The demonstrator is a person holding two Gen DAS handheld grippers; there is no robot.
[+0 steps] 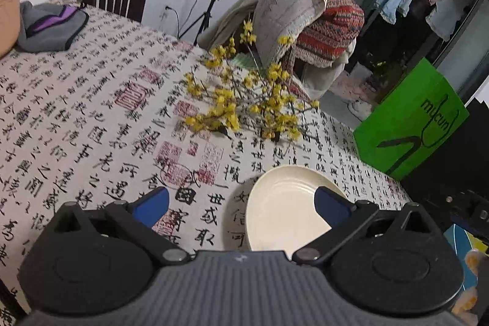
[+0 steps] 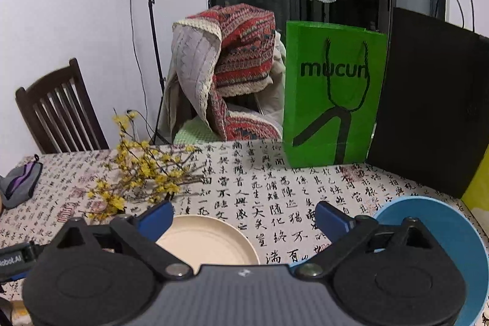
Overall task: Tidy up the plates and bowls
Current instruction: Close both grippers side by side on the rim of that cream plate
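A cream plate (image 1: pixel 282 208) lies on the calligraphy-print tablecloth (image 1: pixel 91 112), close under my left gripper (image 1: pixel 243 206). That gripper is open, its right finger over the plate and its left finger over bare cloth. In the right wrist view the same cream plate (image 2: pixel 211 240) sits low between the jaws, nearer the left finger. A blue plate (image 2: pixel 443 222) lies at the right, partly hidden behind the right finger's arm. My right gripper (image 2: pixel 244 220) is open with nothing between its fingers.
A sprig of yellow flowers (image 1: pixel 244 100) lies on the cloth beyond the plates. A green paper bag (image 2: pixel 333 97) and a black bag (image 2: pixel 434 100) stand at the far table edge. A grey pouch (image 1: pixel 52 26) sits far left, and two chairs stand behind the table, one draped in cloths.
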